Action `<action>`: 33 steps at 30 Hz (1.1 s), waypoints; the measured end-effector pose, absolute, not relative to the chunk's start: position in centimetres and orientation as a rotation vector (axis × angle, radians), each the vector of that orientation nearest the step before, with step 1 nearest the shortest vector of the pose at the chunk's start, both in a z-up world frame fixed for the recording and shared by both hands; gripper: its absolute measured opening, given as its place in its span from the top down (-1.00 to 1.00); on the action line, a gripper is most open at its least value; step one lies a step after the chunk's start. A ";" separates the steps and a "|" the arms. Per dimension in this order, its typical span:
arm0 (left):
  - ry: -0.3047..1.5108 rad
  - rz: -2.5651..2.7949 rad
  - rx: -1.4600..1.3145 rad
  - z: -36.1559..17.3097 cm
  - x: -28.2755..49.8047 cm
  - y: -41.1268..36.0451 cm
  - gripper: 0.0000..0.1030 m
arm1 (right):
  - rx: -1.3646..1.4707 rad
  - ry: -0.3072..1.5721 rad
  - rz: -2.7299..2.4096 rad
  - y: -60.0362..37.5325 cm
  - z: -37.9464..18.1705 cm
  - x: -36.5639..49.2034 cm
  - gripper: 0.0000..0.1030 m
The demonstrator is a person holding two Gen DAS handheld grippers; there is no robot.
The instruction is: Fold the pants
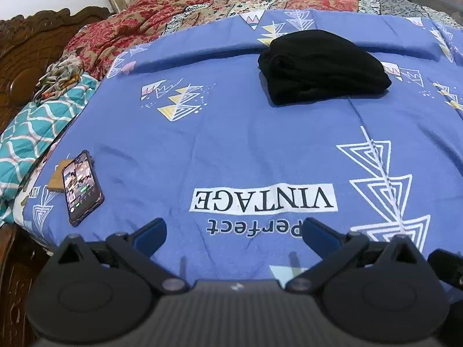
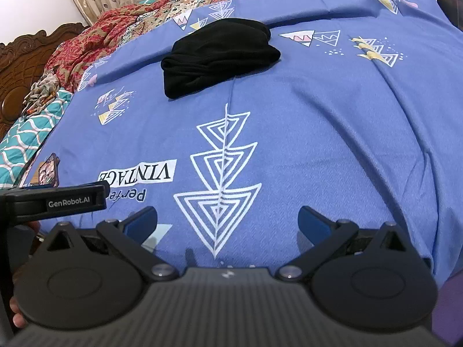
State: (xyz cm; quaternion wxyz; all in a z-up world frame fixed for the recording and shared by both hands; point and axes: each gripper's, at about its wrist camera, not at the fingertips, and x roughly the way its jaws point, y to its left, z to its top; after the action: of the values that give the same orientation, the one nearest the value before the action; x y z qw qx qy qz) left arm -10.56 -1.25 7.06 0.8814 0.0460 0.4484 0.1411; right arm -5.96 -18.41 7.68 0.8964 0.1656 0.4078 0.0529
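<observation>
The black pants (image 1: 322, 66) lie folded in a compact bundle on the blue printed bedsheet (image 1: 231, 133), far from both grippers. They also show in the right wrist view (image 2: 217, 56). My left gripper (image 1: 233, 232) is open and empty, low over the near edge of the sheet. My right gripper (image 2: 227, 221) is open and empty, also near the front edge. The left gripper's body (image 2: 58, 201) shows at the left of the right wrist view, beside my right gripper.
A phone (image 1: 81, 186) with a lit screen lies on a small brown card at the sheet's left edge. A teal patterned quilt (image 1: 34, 136), a red floral blanket (image 1: 121, 29) and a carved wooden headboard (image 1: 26, 57) lie to the left and back.
</observation>
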 end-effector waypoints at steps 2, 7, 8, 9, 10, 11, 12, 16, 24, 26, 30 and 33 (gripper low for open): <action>0.936 0.295 0.093 7.0 -10.6 -1.3 -1.00 | 0.346 0.847 0.108 -18.3 7.7 -6.0 -1.00; 0.937 0.290 0.092 7.0 -10.7 -1.2 -1.00 | 0.346 0.845 0.107 -18.2 7.8 -6.0 -1.00; 0.939 0.288 0.092 7.0 -10.7 -1.2 -1.00 | 0.345 0.844 0.107 -18.2 7.8 -6.1 -1.00; 0.941 0.287 0.093 7.0 -10.7 -1.3 -1.00 | 0.344 0.843 0.107 -18.2 7.8 -6.1 -1.00; 0.943 0.285 0.095 7.0 -10.7 -1.3 -1.00 | 0.344 0.842 0.108 -18.2 7.8 -6.1 -1.00; 0.944 0.283 0.094 6.9 -10.7 -1.3 -1.00 | 0.344 0.842 0.108 -18.2 7.8 -6.1 -1.00; 0.945 0.280 0.094 6.9 -10.7 -1.3 -1.00 | 0.345 0.842 0.108 -18.2 7.8 -6.1 -1.00; 0.946 0.278 0.094 6.9 -10.8 -1.3 -1.00 | 0.345 0.843 0.109 -18.3 7.8 -6.1 -1.00; 0.945 0.262 0.090 7.1 -10.9 -1.4 -1.00 | 0.343 0.840 0.108 -18.2 7.8 -6.1 -1.00; 0.944 0.257 0.089 7.2 -10.9 -1.5 -1.00 | 0.341 0.836 0.108 -18.1 8.0 -6.2 -1.00; 0.953 0.260 0.092 7.1 -10.8 -1.6 -1.00 | 0.338 0.836 0.109 -18.1 8.0 -6.2 -1.00; 0.959 0.259 0.075 7.1 -10.8 -1.3 -1.00 | 0.340 0.838 0.108 -18.2 8.0 -6.2 -1.00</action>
State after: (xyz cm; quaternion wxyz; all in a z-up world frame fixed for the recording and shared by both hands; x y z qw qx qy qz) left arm -10.76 -1.35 7.13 0.8785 0.0360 0.4600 0.1241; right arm -6.17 -18.17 7.99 0.8982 0.1640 0.4045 0.0523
